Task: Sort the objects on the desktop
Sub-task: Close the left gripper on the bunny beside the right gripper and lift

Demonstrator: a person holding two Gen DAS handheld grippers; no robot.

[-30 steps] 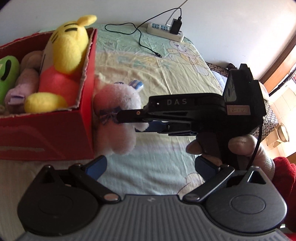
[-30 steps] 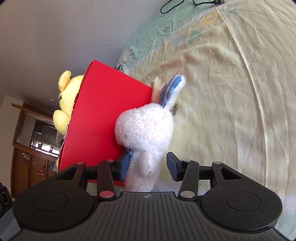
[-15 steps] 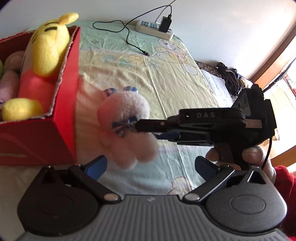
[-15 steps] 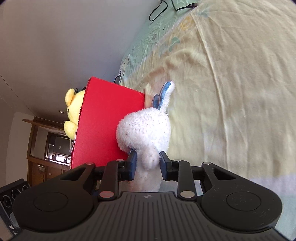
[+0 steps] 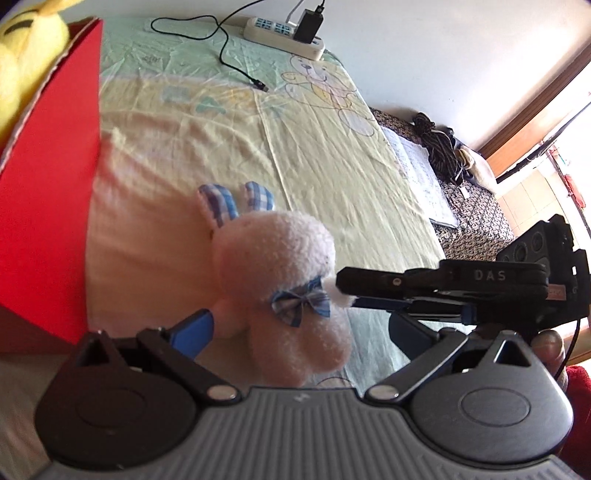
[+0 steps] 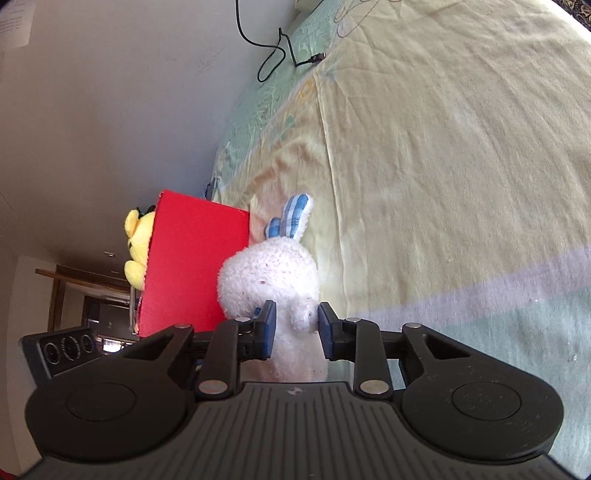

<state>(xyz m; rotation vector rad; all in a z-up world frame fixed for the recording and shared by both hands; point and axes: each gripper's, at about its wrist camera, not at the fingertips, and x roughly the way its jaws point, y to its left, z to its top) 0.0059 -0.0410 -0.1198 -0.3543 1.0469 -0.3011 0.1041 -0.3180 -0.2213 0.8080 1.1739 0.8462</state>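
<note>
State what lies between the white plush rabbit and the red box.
Only bare yellow bedsheet separates the white plush rabbit from the red box, seen best in the left wrist view.

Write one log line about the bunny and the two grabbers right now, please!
right gripper: jaws shut on white bunny | left gripper: jaws open, holding nothing | bunny: outside red box, above bedsheet

A white power strip (image 5: 284, 37) lies at the bed's far edge — a black charger (image 5: 309, 20) plugged in, its black cable (image 5: 229, 55) trailing over the cartoon-print sheet (image 5: 314, 122).
</note>
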